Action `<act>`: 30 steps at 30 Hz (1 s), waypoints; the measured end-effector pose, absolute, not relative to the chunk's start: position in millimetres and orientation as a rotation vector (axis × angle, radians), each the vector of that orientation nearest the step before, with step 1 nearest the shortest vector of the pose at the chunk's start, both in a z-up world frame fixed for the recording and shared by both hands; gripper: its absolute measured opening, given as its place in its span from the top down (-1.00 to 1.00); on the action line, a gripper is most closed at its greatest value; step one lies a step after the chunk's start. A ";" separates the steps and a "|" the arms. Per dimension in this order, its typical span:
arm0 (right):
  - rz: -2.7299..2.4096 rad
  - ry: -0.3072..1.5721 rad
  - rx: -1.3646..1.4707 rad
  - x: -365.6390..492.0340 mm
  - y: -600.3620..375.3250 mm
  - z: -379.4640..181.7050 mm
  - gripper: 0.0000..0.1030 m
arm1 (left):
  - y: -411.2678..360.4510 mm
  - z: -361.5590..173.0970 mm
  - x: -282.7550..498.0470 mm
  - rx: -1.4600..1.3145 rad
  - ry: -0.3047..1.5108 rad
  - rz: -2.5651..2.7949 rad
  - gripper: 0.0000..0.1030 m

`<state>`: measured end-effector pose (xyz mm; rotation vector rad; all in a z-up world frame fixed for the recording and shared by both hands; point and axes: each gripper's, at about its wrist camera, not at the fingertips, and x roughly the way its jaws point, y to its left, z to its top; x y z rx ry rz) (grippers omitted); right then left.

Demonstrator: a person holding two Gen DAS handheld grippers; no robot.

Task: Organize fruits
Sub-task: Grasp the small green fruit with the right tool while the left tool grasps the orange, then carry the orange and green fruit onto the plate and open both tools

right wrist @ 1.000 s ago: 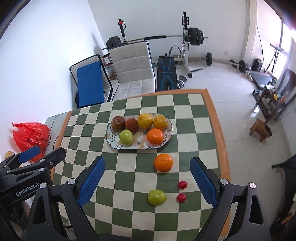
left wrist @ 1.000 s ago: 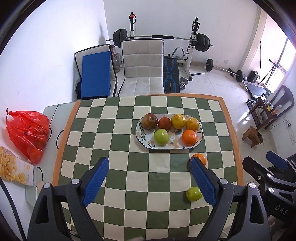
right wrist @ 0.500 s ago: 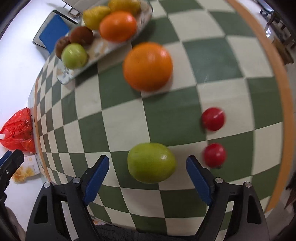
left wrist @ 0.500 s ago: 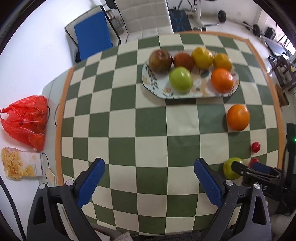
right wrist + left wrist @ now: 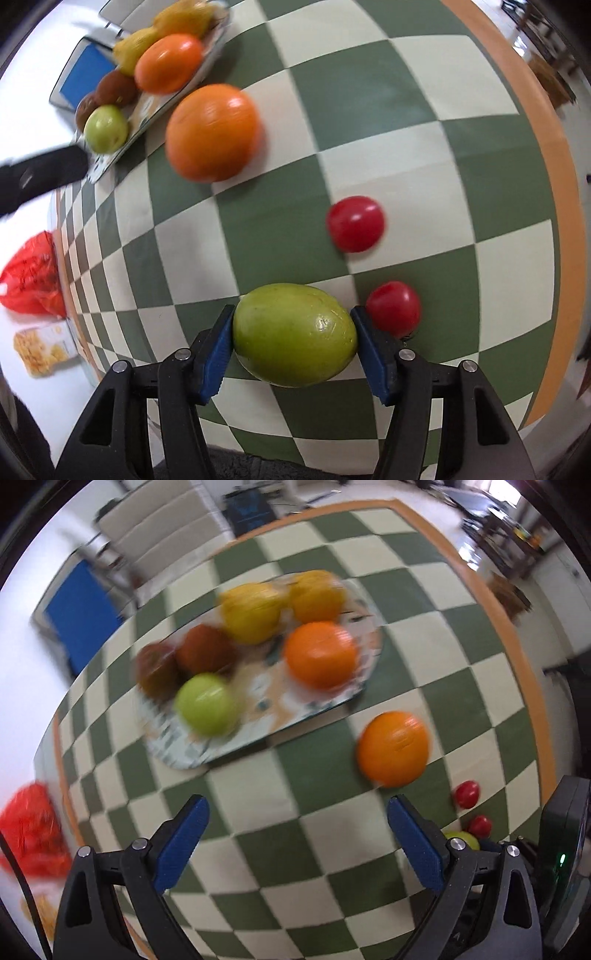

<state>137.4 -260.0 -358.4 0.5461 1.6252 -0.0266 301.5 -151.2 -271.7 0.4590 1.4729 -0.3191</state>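
Note:
My right gripper (image 5: pixel 291 321) is shut on the green fruit (image 5: pixel 293 347), its blue pads pressing both sides low over the checkered table (image 5: pixel 369 92). Two small red fruits (image 5: pixel 355 223) (image 5: pixel 394 308) lie just right of it. A loose orange (image 5: pixel 212 133) sits farther ahead. The patterned plate (image 5: pixel 151 105) at the far left holds several fruits. My left gripper (image 5: pixel 295 823) hangs open above the table with nothing between its fingers. Ahead of it stands the plate (image 5: pixel 177 749), with the loose orange (image 5: pixel 393 747) to the right. The green fruit (image 5: pixel 463 840) peeks out behind its right finger.
A red plastic bag (image 5: pixel 31 273) and a snack packet (image 5: pixel 42 349) lie off the table's left side. The table's orange border (image 5: pixel 517 657) marks its right edge. A pale chair (image 5: pixel 159 535) stands behind the table. The left view is motion-blurred.
My right gripper dropped further and shut on the green fruit, which was loose between open fingers before. My left gripper moved lower and closer to the plate and loose orange.

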 end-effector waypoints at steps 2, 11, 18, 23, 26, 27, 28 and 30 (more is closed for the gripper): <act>-0.039 1.616 0.570 137.0 -264.9 -357.9 -0.25 | -174.3 -282.0 309.3 0.518 1.492 -0.375 -0.92; -0.059 1.614 0.608 134.4 -268.0 -358.1 -0.25 | -232.2 -346.5 321.4 0.646 1.626 -0.538 -0.67; -0.045 1.632 0.586 150.9 -278.3 -352.9 -0.25 | -196.2 -344.5 316.8 0.528 1.647 -0.466 -0.20; 0.000 1.651 0.542 164.7 -258.5 -355.4 -0.25 | -117.8 -337.4 301.6 0.339 1.692 -0.314 -0.20; 0.040 1.659 0.508 174.9 -239.7 -355.4 -0.25 | -72.0 -335.4 281.7 0.249 1.710 -0.218 -0.20; 0.052 1.660 0.496 178.0 -234.2 -355.4 -0.25 | -55.8 -334.4 272.2 0.210 1.714 -0.186 -0.20; 0.071 1.662 0.469 182.4 -225.1 -354.5 -0.25 | -45.7 -334.6 265.6 0.185 1.719 -0.165 -0.20; 0.093 1.667 0.422 188.1 -211.9 -354.8 -0.25 | -32.0 -338.1 255.5 0.141 1.734 -0.137 -0.20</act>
